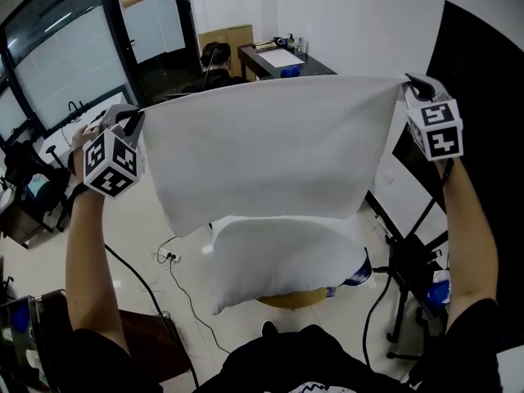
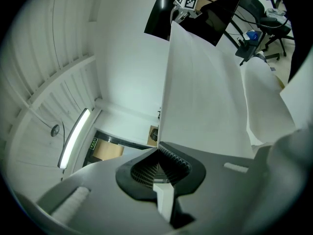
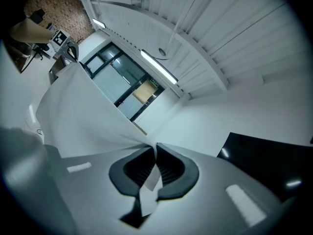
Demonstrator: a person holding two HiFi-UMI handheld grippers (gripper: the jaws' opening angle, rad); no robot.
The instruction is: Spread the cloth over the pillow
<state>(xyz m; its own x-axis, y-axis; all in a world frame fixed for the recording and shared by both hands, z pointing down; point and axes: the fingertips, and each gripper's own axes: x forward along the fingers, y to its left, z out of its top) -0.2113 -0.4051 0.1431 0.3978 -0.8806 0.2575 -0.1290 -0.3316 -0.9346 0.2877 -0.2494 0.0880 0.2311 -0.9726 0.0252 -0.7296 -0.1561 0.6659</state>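
Observation:
A white cloth [image 1: 266, 150] hangs stretched in the air between both grippers, its lower edge over the far side of a white pillow [image 1: 278, 256]. My left gripper [image 1: 139, 115] is shut on the cloth's upper left corner, and my right gripper [image 1: 408, 82] is shut on the upper right corner. In the left gripper view the cloth [image 2: 205, 92] runs from the closed jaws [image 2: 159, 148] up to the right gripper [image 2: 185, 4]. In the right gripper view the cloth [image 3: 78, 111] leaves the shut jaws [image 3: 155, 153] toward the left gripper [image 3: 63, 40]. The pillow lies on a round yellowish stool [image 1: 291, 300].
A black tripod stand [image 1: 409, 277] stands at the right beside a black panel [image 1: 483, 80]. Cables [image 1: 176, 277] trail over the light floor at the left. A dark desk [image 1: 278, 62] and chair sit at the back; a dark chair [image 1: 147, 338] is near left.

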